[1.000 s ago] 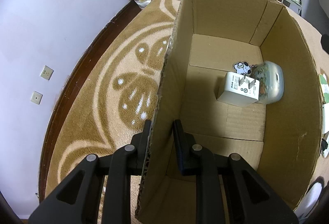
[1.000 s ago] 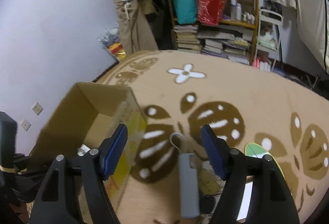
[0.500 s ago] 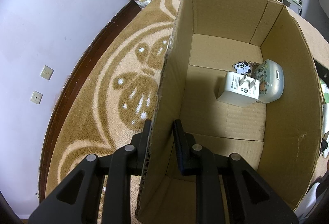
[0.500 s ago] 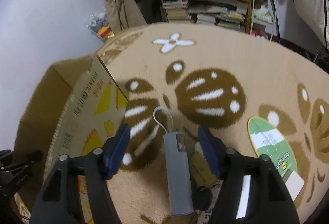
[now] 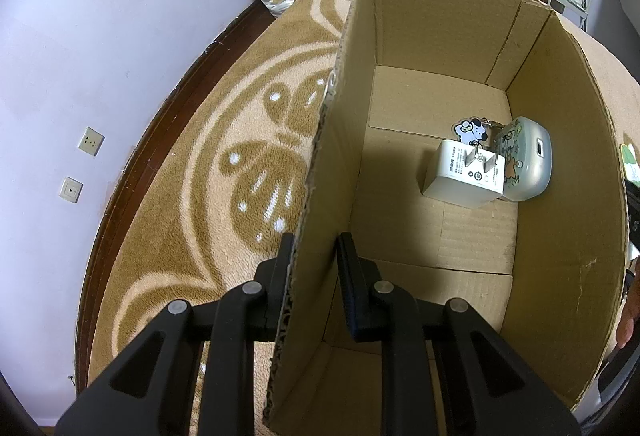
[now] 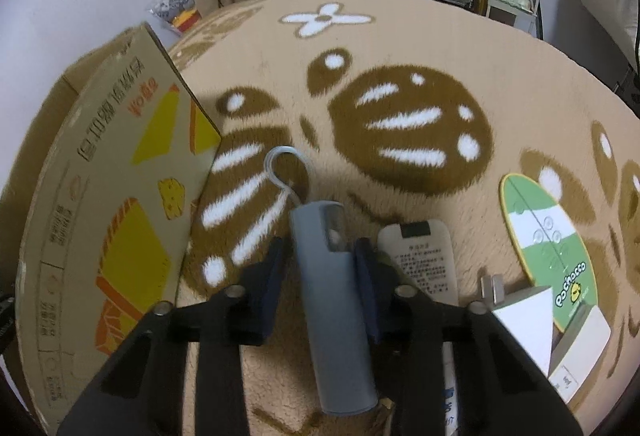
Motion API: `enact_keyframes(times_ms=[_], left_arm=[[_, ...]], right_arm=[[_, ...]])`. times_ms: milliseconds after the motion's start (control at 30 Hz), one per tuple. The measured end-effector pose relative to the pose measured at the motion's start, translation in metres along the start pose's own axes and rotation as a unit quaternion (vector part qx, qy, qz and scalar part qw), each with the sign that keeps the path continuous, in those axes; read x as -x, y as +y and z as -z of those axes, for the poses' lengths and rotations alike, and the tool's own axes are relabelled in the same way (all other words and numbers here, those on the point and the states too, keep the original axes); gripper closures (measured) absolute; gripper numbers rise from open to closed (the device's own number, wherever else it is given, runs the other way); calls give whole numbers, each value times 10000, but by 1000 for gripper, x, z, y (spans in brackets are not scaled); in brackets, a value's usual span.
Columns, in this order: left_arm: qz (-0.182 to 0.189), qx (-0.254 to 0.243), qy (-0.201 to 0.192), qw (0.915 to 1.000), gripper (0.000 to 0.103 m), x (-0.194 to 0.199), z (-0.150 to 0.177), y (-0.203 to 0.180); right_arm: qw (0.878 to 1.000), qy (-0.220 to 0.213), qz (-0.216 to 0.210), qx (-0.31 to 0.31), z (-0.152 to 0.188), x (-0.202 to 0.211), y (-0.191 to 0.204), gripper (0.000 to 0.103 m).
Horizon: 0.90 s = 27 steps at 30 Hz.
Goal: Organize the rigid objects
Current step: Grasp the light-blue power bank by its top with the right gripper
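The left gripper (image 5: 313, 256), a black two-finger tool pointing steeply down, is clamped on the near wall of the brown cardboard box (image 5: 568, 171), one finger outside and one inside, reaching toward 12 o'clock in its own view. The right gripper (image 6: 319, 268), black with blue pads, also tilts steeply down; its jaws have just been closing around the grey oblong case with a loop strap (image 6: 332, 300), the pads at its sides, contact unclear.

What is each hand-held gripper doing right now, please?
Left hand-held gripper: shut on the cardboard box wall.
Right hand-held gripper: jaws have just been closing around the grey stick-shaped device; contact cannot be told.
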<state>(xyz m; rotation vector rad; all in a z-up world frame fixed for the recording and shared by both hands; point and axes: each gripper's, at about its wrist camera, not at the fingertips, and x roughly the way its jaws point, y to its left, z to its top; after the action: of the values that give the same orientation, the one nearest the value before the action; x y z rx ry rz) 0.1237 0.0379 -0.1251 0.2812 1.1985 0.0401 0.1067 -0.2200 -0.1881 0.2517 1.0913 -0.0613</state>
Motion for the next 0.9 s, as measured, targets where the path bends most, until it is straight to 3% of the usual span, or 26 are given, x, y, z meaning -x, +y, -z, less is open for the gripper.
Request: enact_keyframes(times_ms=[67,233,400,900], left_arm=[[-1,1,0,10000,84,0,0,0],[-1,0,-1,10000,84,0,0,0],[2,3,2,10000,84,0,0,0],[-53,-46,-11,10000,83,0,1,-2]], right_arm=[[9999,158,-17,-2,3,-7,1,71],[9993,-12,334,192,7,-3,13,74],[9988,-113,424,219,4,3,18,74],[9965,-795,193,183,-16,43,29,74]])
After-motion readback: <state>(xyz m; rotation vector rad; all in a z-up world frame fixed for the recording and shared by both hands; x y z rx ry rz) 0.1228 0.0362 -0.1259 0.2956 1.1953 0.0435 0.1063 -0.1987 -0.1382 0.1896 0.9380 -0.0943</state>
